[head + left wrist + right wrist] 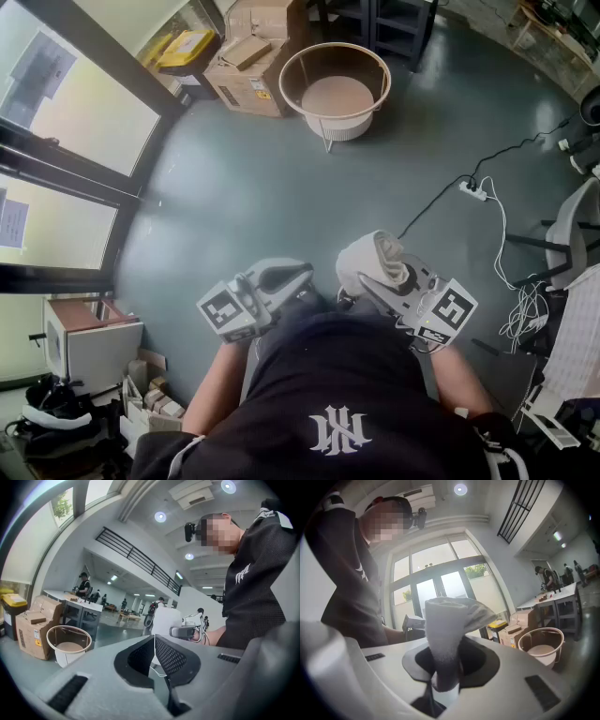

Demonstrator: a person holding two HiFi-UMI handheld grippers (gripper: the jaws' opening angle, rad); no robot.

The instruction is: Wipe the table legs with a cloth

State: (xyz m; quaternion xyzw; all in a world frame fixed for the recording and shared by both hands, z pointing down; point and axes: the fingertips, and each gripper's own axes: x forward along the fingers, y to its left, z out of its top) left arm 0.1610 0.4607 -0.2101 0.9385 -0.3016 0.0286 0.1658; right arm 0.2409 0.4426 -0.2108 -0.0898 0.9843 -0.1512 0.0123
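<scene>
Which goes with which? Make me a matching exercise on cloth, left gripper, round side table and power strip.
1 cloth
2 left gripper
3 round side table
4 power strip

A shut on nothing
B on the floor beside cardboard boxes
C clamped in the right gripper
D on the floor, cables attached

Pairs: 1-C, 2-A, 3-B, 4-D

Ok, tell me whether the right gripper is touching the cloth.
Touching. The right gripper view shows the right gripper with its fingers shut on the cloth, which stands up from between them.
</scene>
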